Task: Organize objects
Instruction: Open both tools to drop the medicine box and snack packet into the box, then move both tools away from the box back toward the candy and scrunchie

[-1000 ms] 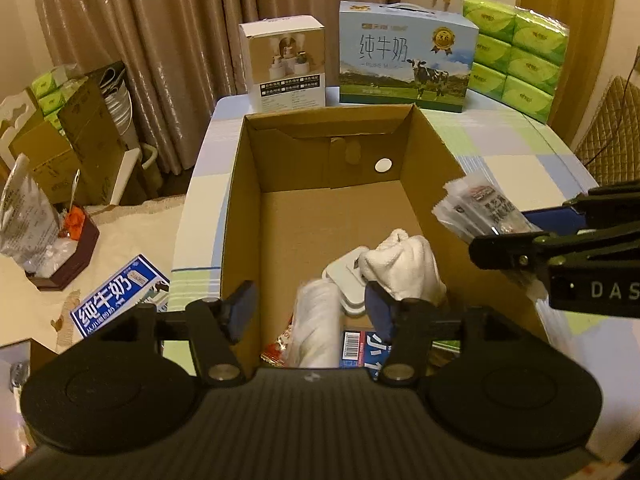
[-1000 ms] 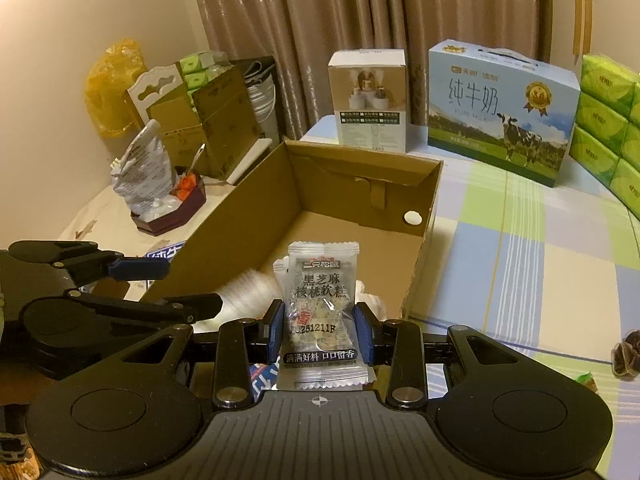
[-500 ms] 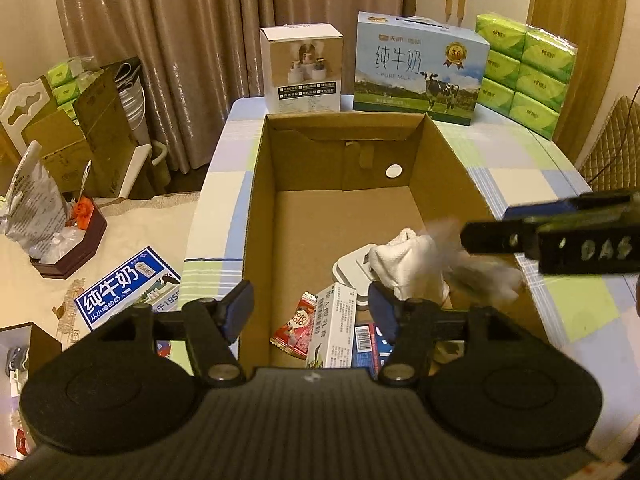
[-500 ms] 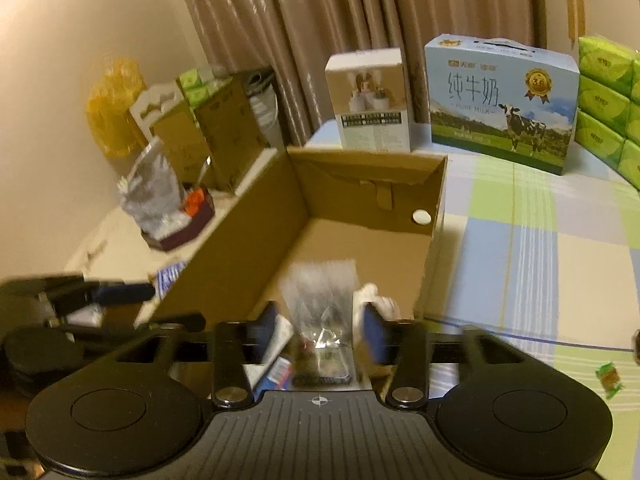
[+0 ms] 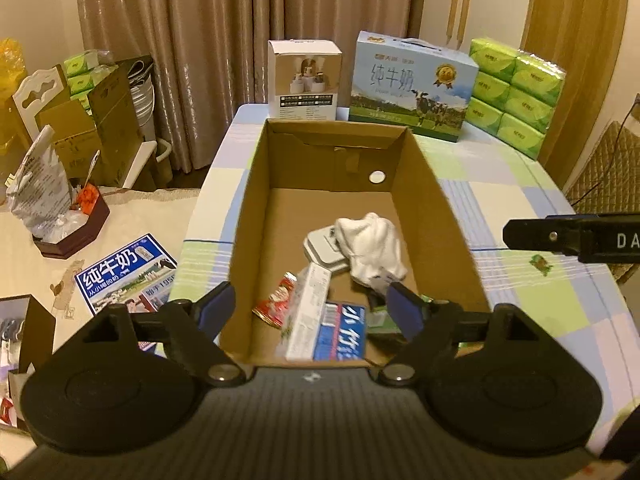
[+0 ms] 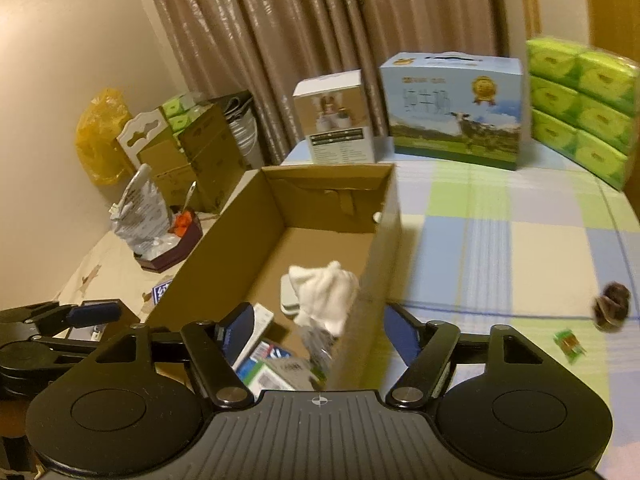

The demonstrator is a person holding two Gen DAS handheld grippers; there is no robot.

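Cardboard box (image 5: pixel 256 216) | long axis toward curtain (open-topped) | upright

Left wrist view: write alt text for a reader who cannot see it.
An open cardboard box on a checked tablecloth holds a white cloth, a red sachet and small cartons. The left gripper hangs open and empty over its near end. A milk carton case stands behind.
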